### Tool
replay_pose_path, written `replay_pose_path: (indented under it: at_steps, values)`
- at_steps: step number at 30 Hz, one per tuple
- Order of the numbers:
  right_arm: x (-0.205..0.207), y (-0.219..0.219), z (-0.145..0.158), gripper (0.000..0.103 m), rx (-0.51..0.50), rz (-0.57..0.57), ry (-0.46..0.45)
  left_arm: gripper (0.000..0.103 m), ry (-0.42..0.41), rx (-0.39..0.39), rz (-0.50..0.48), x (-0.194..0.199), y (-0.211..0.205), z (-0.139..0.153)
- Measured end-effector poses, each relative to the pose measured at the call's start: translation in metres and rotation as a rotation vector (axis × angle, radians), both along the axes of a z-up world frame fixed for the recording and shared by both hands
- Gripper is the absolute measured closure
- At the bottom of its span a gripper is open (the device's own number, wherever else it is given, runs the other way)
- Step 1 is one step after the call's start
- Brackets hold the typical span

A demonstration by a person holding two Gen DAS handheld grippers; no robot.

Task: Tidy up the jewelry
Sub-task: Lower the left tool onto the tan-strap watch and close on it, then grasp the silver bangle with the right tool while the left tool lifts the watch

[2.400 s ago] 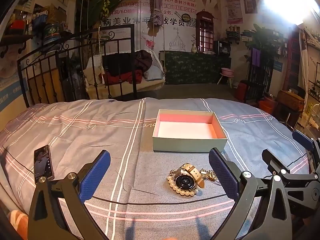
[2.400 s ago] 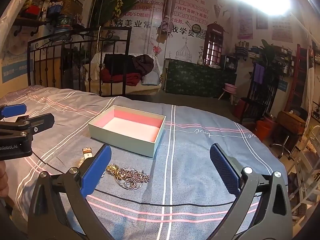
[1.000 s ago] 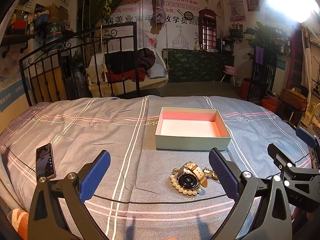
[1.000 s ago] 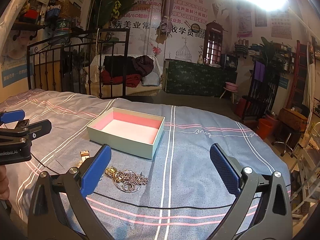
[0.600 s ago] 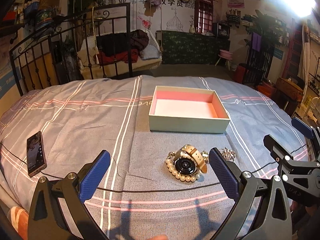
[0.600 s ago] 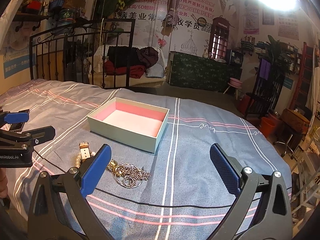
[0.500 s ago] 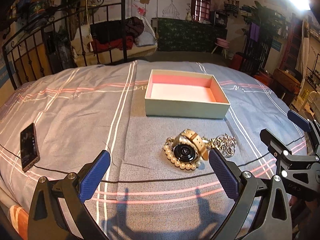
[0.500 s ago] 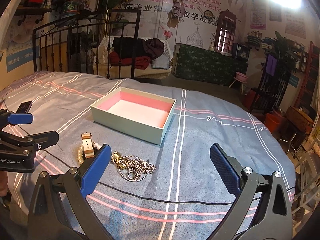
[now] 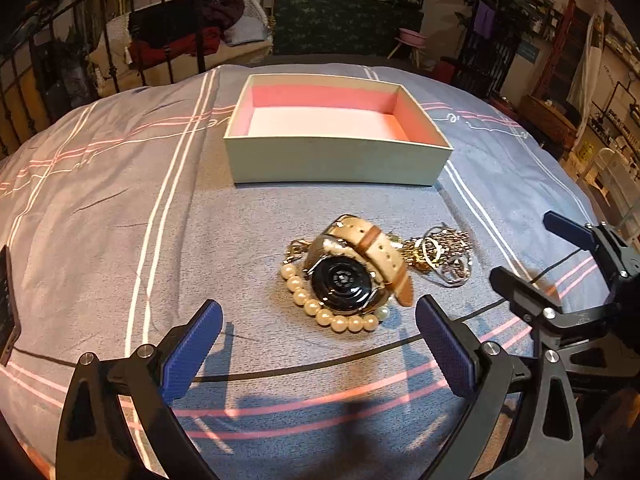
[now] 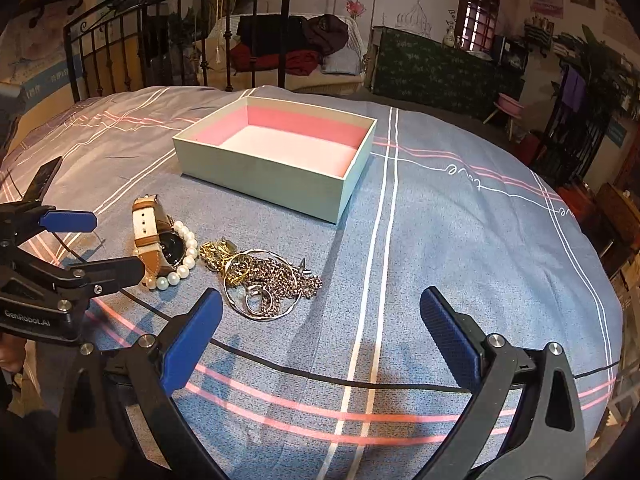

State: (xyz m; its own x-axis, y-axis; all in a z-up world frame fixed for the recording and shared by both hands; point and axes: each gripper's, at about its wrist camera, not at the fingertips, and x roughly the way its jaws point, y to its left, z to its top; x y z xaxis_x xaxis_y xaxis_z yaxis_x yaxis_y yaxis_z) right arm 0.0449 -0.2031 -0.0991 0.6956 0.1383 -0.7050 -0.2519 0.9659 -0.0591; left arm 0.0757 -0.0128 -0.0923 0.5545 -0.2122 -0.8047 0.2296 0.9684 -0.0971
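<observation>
A watch with a tan strap point(image 9: 352, 272) lies on a pearl bracelet point(image 9: 328, 318) on the bed, beside a heap of gold and silver chains point(image 9: 440, 254). An open pale-green box with a pink inside point(image 9: 336, 160) stands behind them, with nothing in it. My left gripper point(image 9: 318, 344) is open and empty just in front of the watch. My right gripper point(image 10: 320, 332) is open and empty, just right of the chains point(image 10: 264, 280). The watch point(image 10: 154, 232) and box point(image 10: 268, 180) show in the right wrist view too.
A dark phone point(image 9: 6, 300) lies on the bedsheet at the far left. A black cable point(image 10: 320, 376) runs across the sheet in front of both grippers. An iron bed rail point(image 10: 168, 40) stands behind the bed.
Both grippers have moved forward and lower toward the jewelry, so the watch, pearls and chains sit closer to them. Both stay open. Nothing on the bed has moved.
</observation>
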Motion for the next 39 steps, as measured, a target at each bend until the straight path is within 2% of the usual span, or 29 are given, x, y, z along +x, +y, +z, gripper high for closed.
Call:
replay_pose_path:
  at_steps: [4, 5, 6, 8, 9, 11, 19, 21, 23, 24, 25, 34, 37, 38, 39]
  values:
    - [0.010, 0.000, -0.013, 0.006, 0.019, 0.009, 0.041, 0.008, -0.073, 0.062, -0.069, 0.013, -0.017, -0.005]
    - [0.012, -0.001, -0.017, 0.006, 0.025, 0.012, 0.054, 0.011, -0.075, 0.072, -0.086, 0.017, -0.020, -0.006]
    - [0.013, -0.001, -0.019, 0.006, 0.026, 0.015, 0.063, 0.020, -0.082, 0.070, -0.115, 0.020, -0.023, -0.006]
    - [0.014, -0.001, -0.021, 0.006, 0.029, 0.023, 0.071, 0.031, -0.094, 0.064, -0.172, 0.024, -0.028, -0.006]
    - [0.014, -0.001, -0.021, 0.006, 0.027, 0.029, 0.077, 0.042, -0.091, 0.062, -0.190, 0.025, -0.030, -0.007]
    - [0.018, 0.002, -0.022, 0.006, 0.022, 0.043, 0.087, 0.048, -0.081, 0.066, -0.197, 0.028, -0.032, -0.010]
    - [0.047, 0.023, -0.033, 0.006, 0.082, 0.123, 0.211, 0.054, -0.072, -0.024, -0.149, 0.029, -0.014, -0.007]
    - [0.049, 0.028, -0.036, 0.011, 0.067, 0.138, 0.235, 0.054, -0.071, -0.022, -0.137, 0.029, -0.013, -0.006]
    - [0.047, 0.030, -0.037, 0.029, 0.051, 0.145, 0.225, 0.056, -0.075, -0.027, -0.127, 0.028, -0.010, -0.003]
    - [0.046, 0.030, -0.036, 0.035, 0.048, 0.144, 0.218, 0.058, -0.079, -0.030, -0.123, 0.028, -0.010, -0.001]
    - [0.044, 0.029, -0.034, 0.046, 0.043, 0.143, 0.212, 0.059, -0.086, -0.034, -0.120, 0.027, -0.009, 0.001]
    - [0.031, 0.021, -0.023, 0.047, 0.078, 0.149, 0.171, 0.063, -0.111, -0.027, -0.113, 0.020, -0.006, 0.009]
    - [0.027, 0.019, -0.013, 0.047, 0.081, 0.147, 0.141, 0.072, -0.126, -0.029, -0.103, 0.019, -0.004, 0.016]
    - [0.027, 0.018, -0.010, 0.047, 0.084, 0.147, 0.134, 0.084, -0.129, -0.035, -0.103, 0.019, -0.003, 0.018]
    - [0.026, 0.018, -0.007, 0.047, 0.086, 0.148, 0.126, 0.084, -0.123, -0.047, -0.107, 0.020, -0.002, 0.021]
